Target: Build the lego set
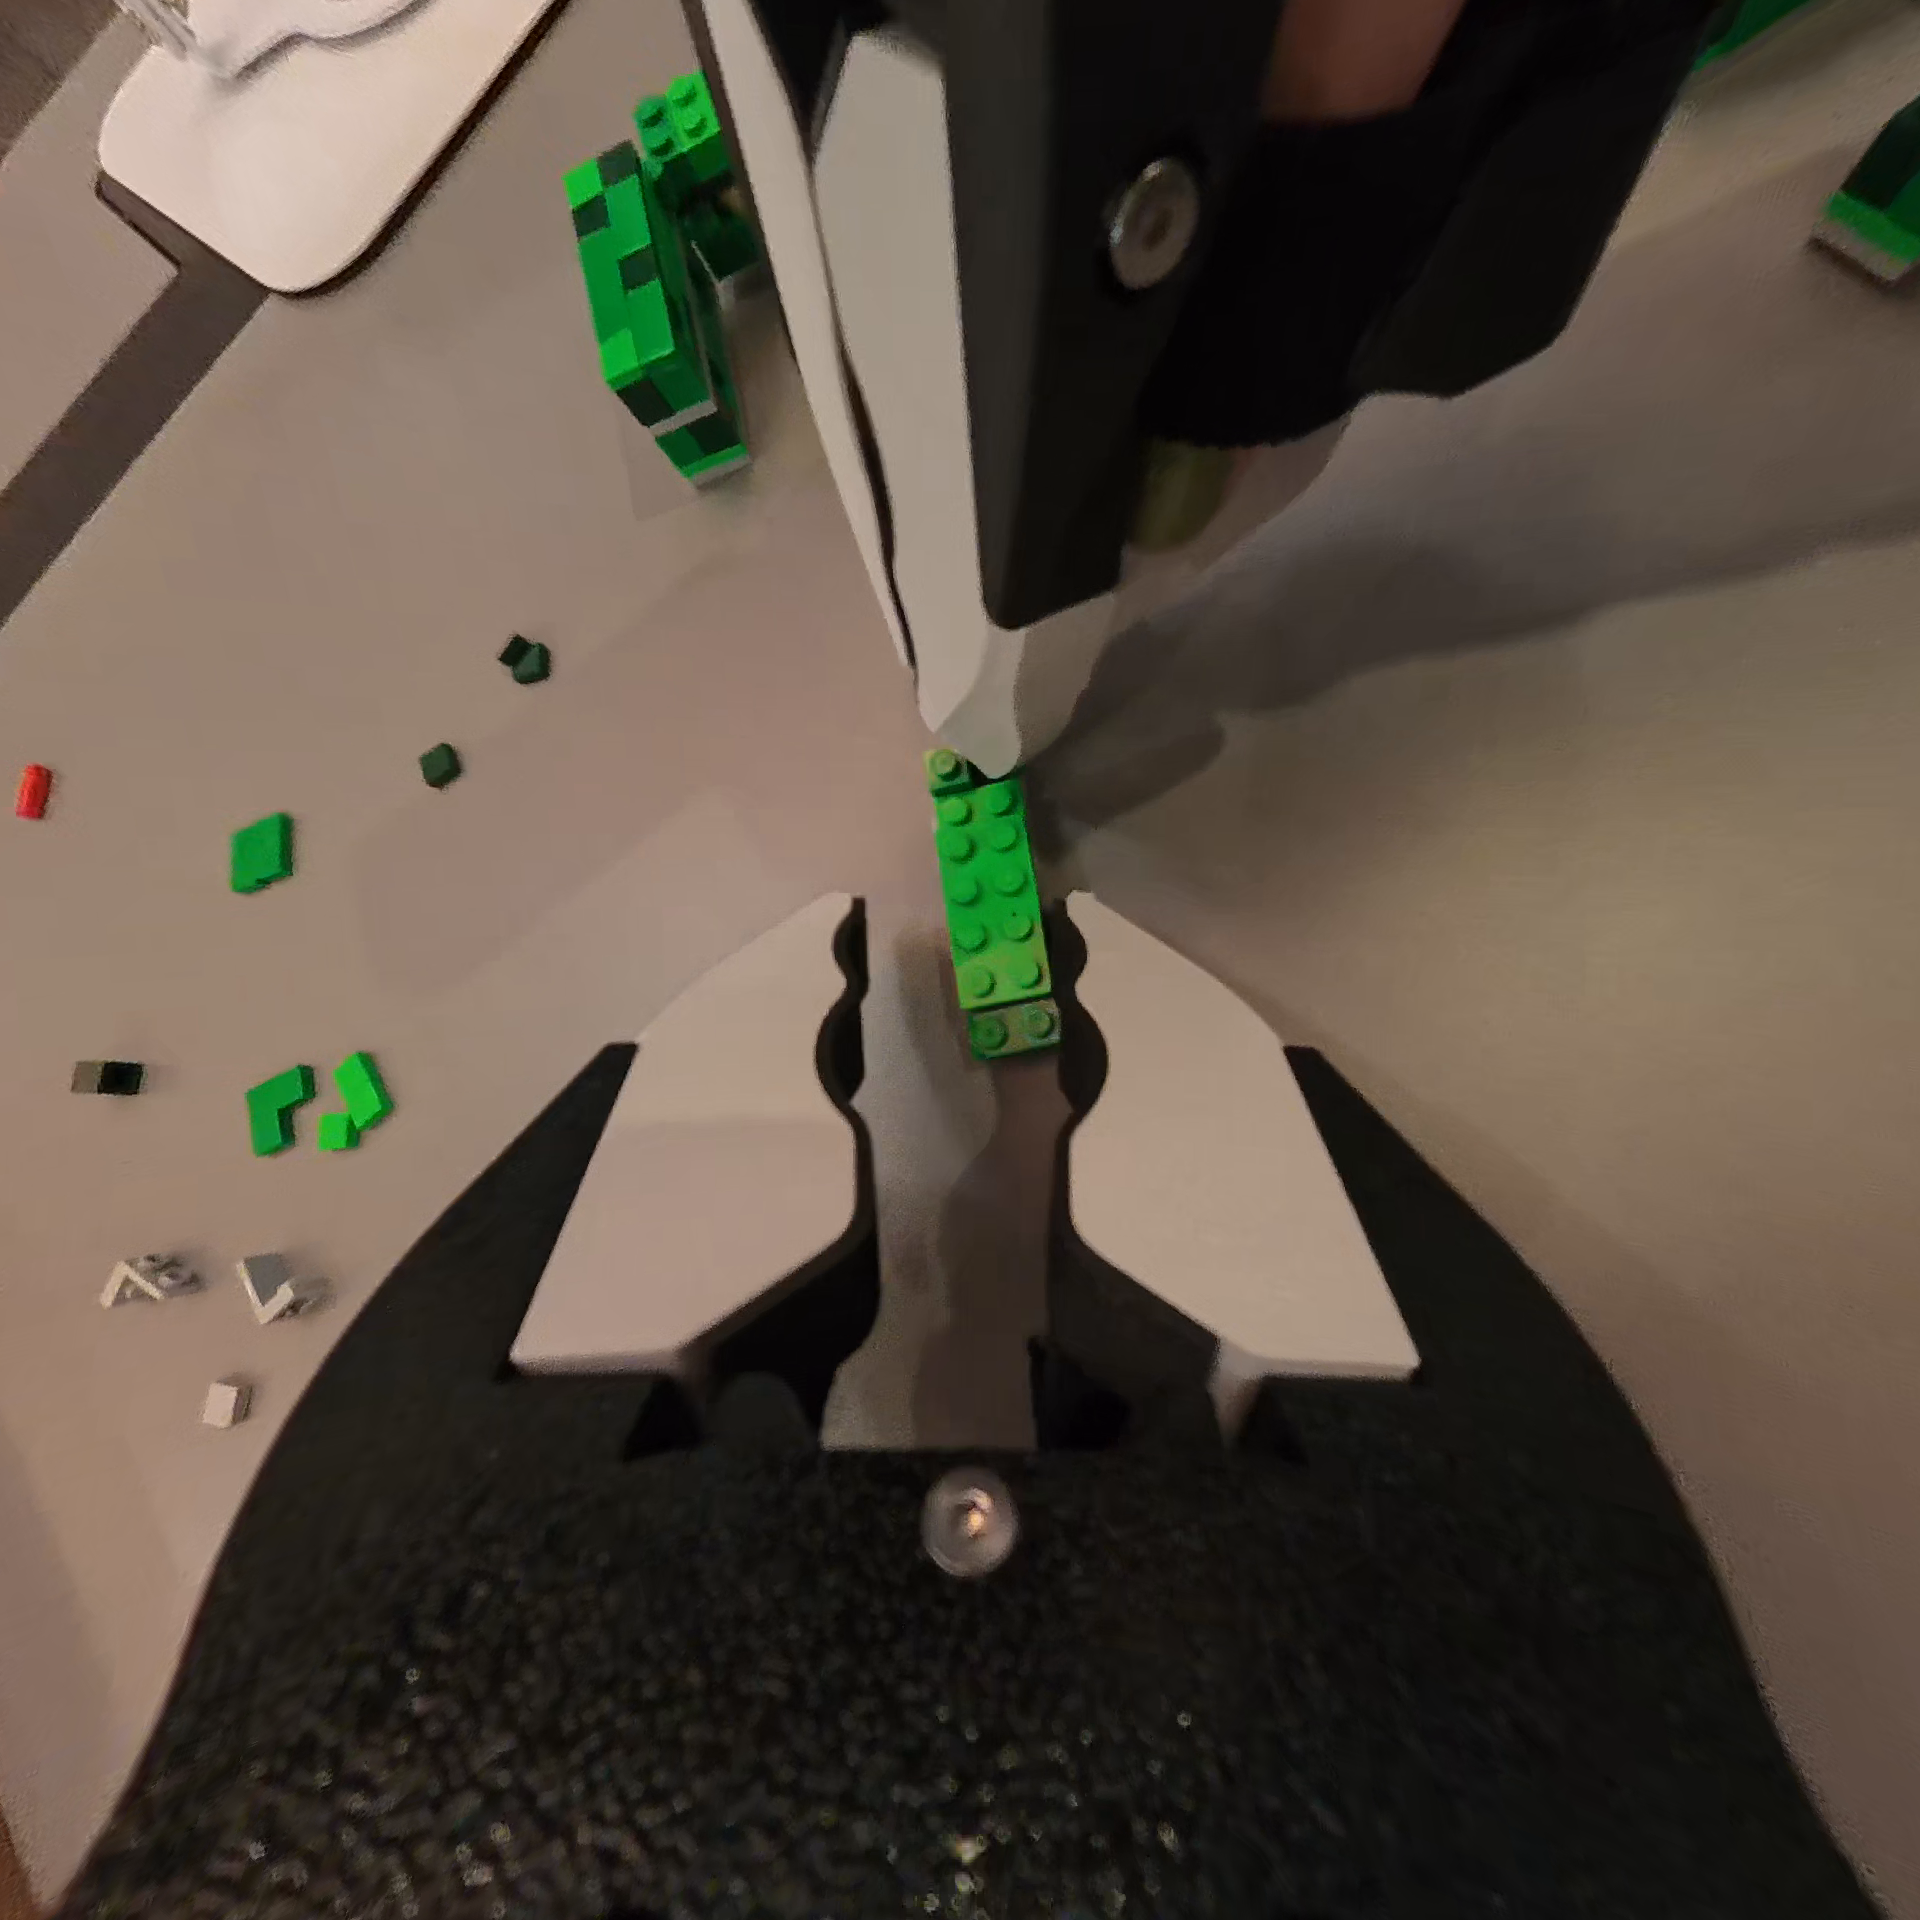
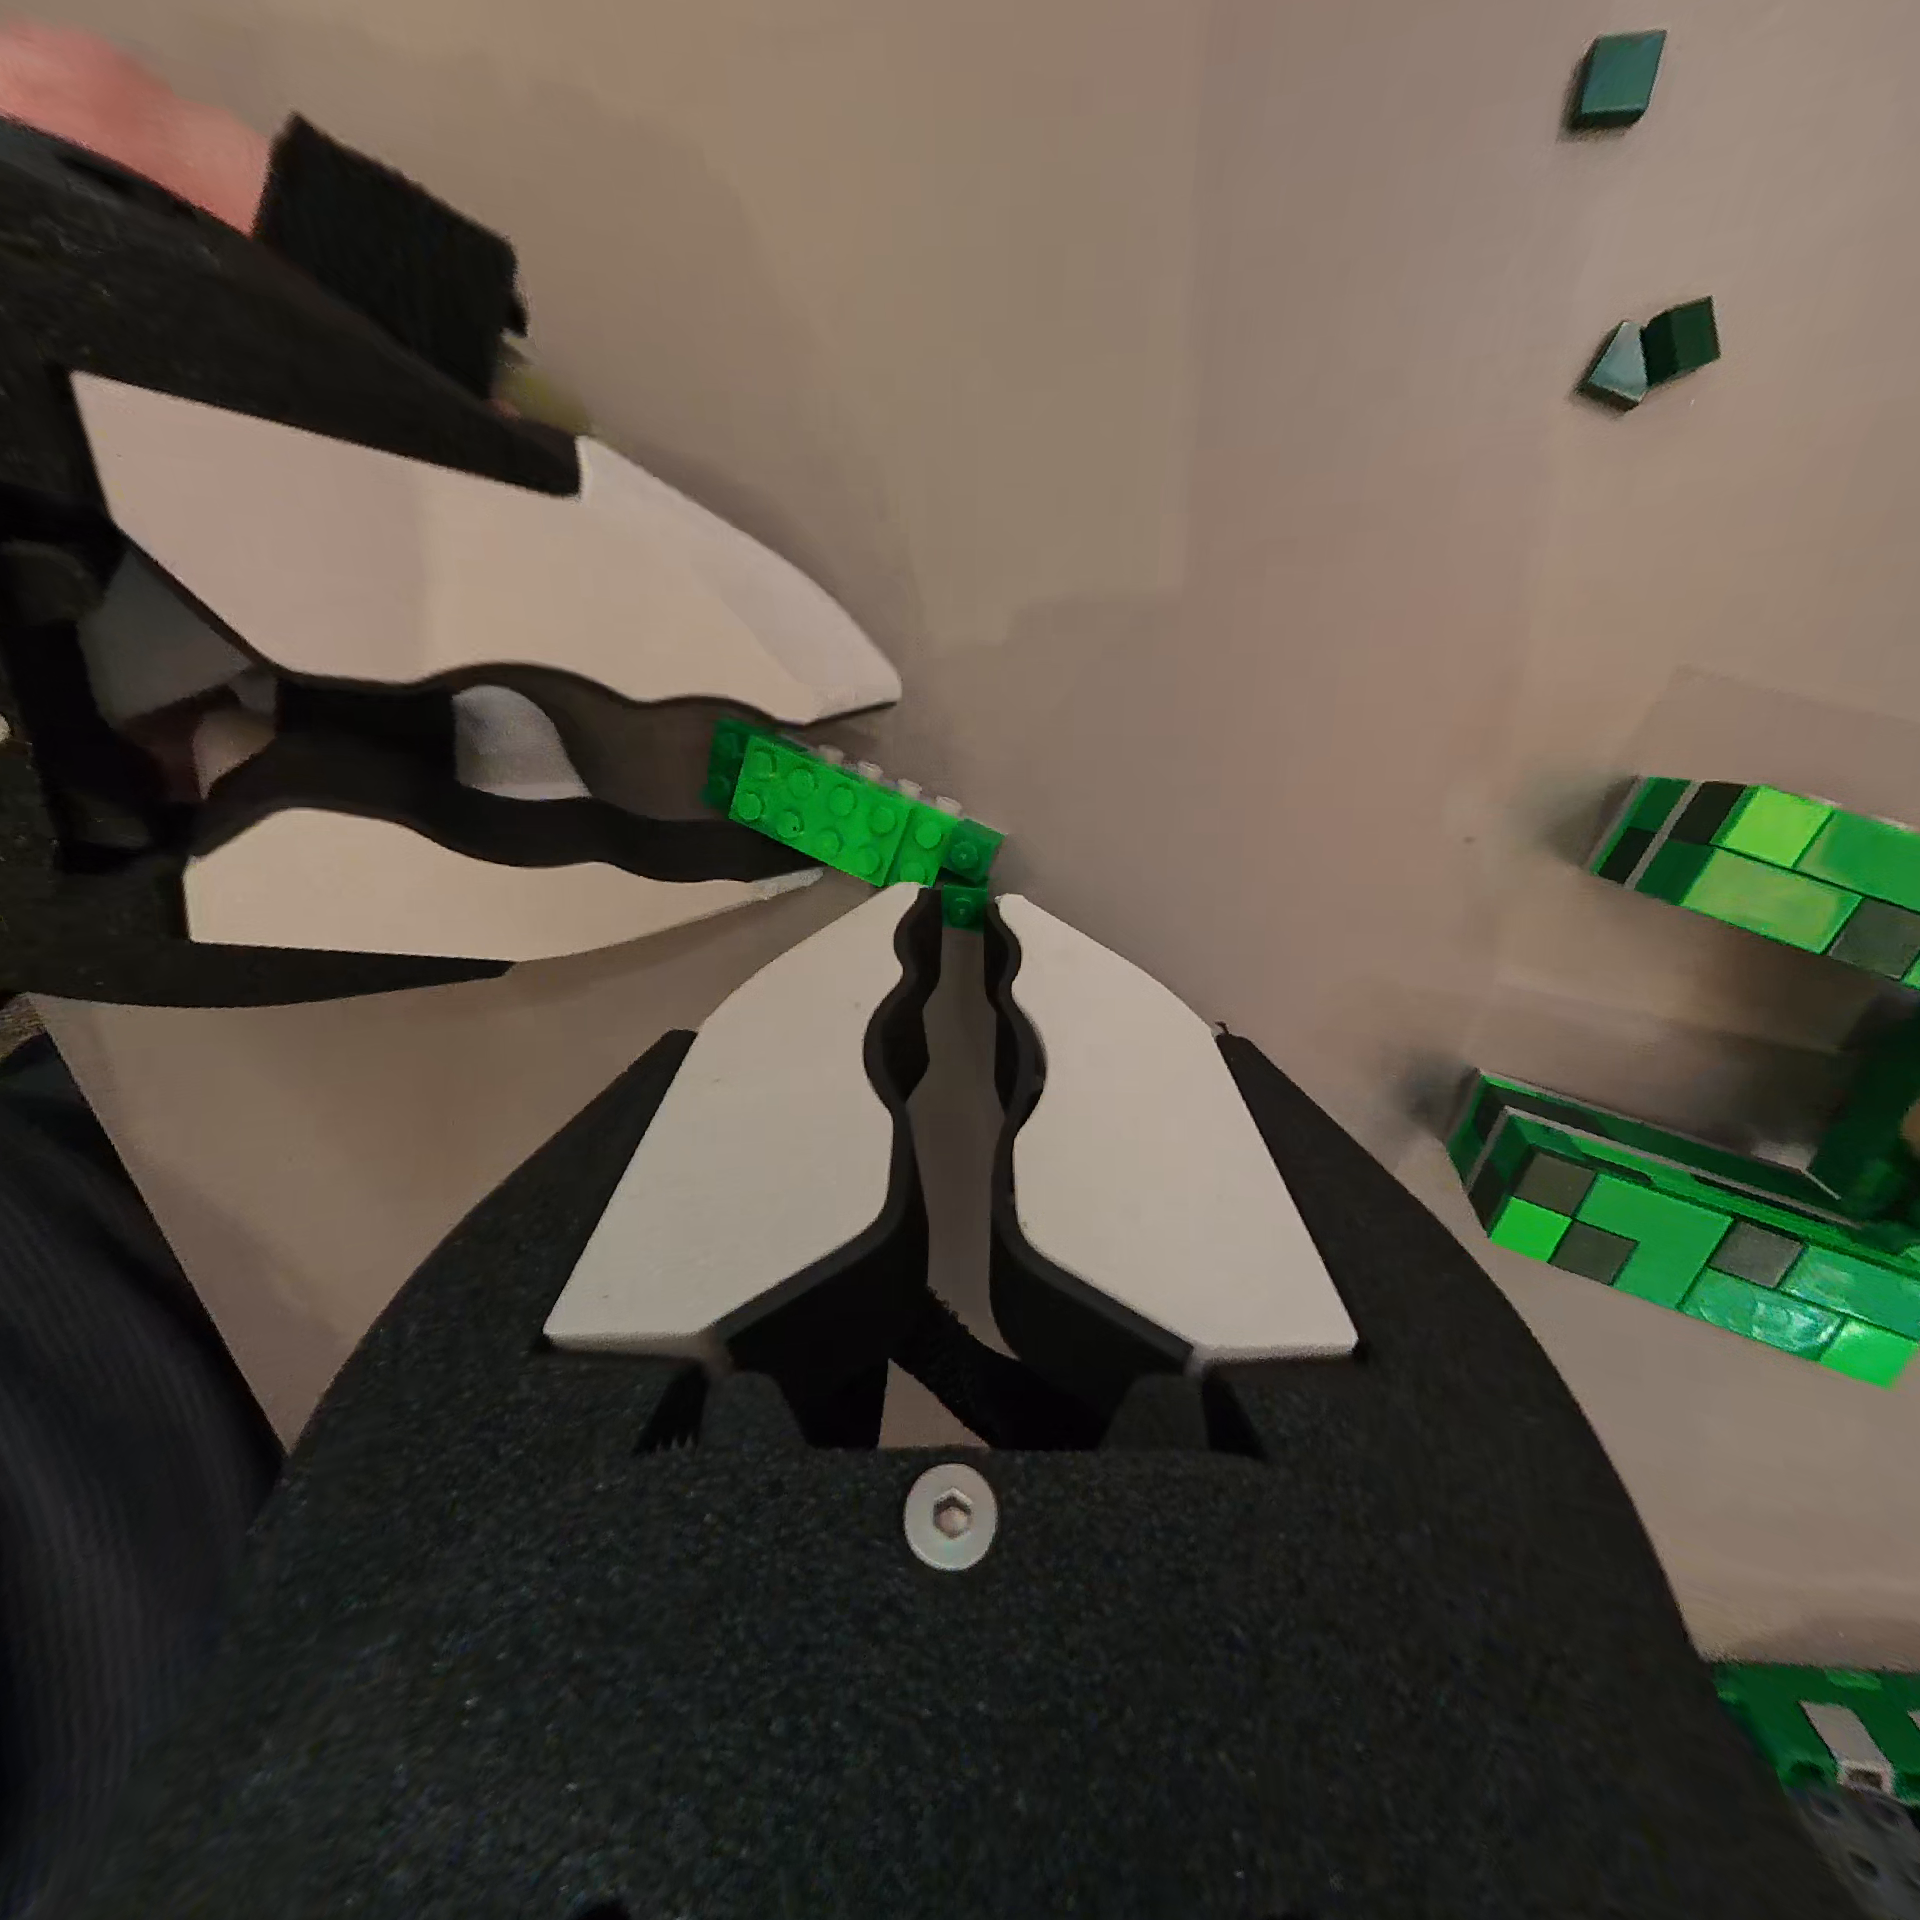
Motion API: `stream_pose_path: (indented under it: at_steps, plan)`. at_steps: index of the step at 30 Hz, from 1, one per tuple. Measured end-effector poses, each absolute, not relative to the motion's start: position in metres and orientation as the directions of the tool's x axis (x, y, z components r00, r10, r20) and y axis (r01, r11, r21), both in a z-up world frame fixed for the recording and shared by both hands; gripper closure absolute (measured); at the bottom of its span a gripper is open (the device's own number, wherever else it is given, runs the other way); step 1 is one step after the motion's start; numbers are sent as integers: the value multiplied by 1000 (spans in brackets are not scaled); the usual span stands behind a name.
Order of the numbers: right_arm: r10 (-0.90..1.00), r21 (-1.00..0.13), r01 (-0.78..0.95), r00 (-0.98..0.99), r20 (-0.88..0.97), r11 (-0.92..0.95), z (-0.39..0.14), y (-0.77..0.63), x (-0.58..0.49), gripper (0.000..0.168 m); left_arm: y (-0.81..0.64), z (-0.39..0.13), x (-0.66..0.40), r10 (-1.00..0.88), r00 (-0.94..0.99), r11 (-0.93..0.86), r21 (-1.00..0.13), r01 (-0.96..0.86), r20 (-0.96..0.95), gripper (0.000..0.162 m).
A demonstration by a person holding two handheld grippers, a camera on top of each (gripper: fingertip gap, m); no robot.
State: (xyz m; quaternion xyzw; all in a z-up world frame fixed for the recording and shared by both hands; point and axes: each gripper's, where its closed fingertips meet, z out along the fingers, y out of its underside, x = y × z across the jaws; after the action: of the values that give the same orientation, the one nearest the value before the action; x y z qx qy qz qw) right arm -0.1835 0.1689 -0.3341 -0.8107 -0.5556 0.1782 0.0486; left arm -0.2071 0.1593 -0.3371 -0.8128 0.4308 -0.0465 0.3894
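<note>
A bright green studded plate strip (image 1: pixel 995 914) lies on the beige table. My left gripper (image 1: pixel 964 904) straddles its near end with the jaws a little apart; the right finger (image 1: pixel 1143 1039) touches the strip and a gap shows on the left side. My right gripper (image 1: pixel 971 748) comes in from above at the strip's far end. In the right wrist view it (image 2: pixel 958 899) is shut on a small dark green one-stud piece (image 2: pixel 964 906), held against the end of the strip (image 2: pixel 831 816). The left gripper (image 2: pixel 857 784) shows there at the left.
Tall green tiled builds stand at the back (image 1: pixel 655 301) and show on the right of the right wrist view (image 2: pixel 1766 862) (image 2: pixel 1683 1247). Loose tiles lie left: bright green (image 1: pixel 262 852), dark green (image 1: pixel 525 657), red (image 1: pixel 34 790), grey (image 1: pixel 156 1278). A white board (image 1: pixel 312 135) is far left. Both grippers' tips are close together, under 4 cm apart.
</note>
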Motion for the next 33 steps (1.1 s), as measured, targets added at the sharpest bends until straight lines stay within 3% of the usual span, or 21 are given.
stream_pose_path:
  at_steps: [3,27,33]
  plan:
    - [909,-288,870,336,-246,-399,-334,169,-186,161,156,-339,-200,-759,612,-330,-679,-655,-221,142]
    - [867,-311,822,386,-314,-478,-334,166,-185,155,158,-340,-200,-747,644,-373,-698,-611,-165,145]
    - [900,-403,809,340,-273,-427,-322,171,-181,155,158,-340,-204,-748,644,-373,-701,-607,-160,145]
